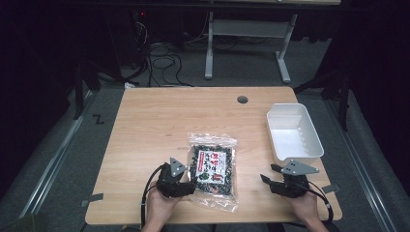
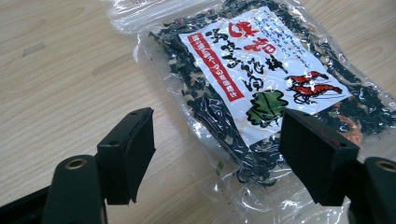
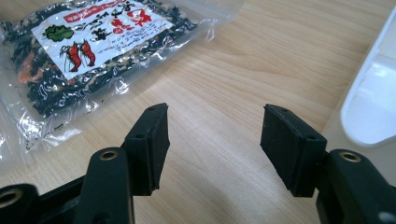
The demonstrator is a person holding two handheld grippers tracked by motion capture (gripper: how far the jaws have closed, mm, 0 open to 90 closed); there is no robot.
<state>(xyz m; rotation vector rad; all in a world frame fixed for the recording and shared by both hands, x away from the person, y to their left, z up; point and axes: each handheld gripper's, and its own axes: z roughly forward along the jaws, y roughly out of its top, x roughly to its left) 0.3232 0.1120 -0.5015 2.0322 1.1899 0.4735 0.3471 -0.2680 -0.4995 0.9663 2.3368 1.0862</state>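
Clear packet of dried seaweed mix [image 1: 213, 170] lies flat on the wooden table [image 1: 145, 125], near the front edge, about 6 o'clock from the table's middle. White label with red print faces up. Left gripper [image 1: 186, 186] sits at the packet's 8 o'clock corner, touching or just over the plastic edge; can't tell which. In the left gripper view its jaws stand apart, straddling the packet's [image 2: 261, 79] near corner: one jaw over bare wood, the other over the plastic, nothing pinched. Right gripper [image 1: 270, 176] is at the packet's 3 o'clock, well apart from it, low over the table. Right gripper view: jaws wide apart, only bare wood between them, packet [image 3: 93, 51] off at 10 o'clock, white tub [image 3: 373, 93] at 3 o'clock. In the high view, the tub [image 1: 316, 142] stands at the table's right edge, 12 o'clock from the right gripper. Both hands come in from the bottom edge.
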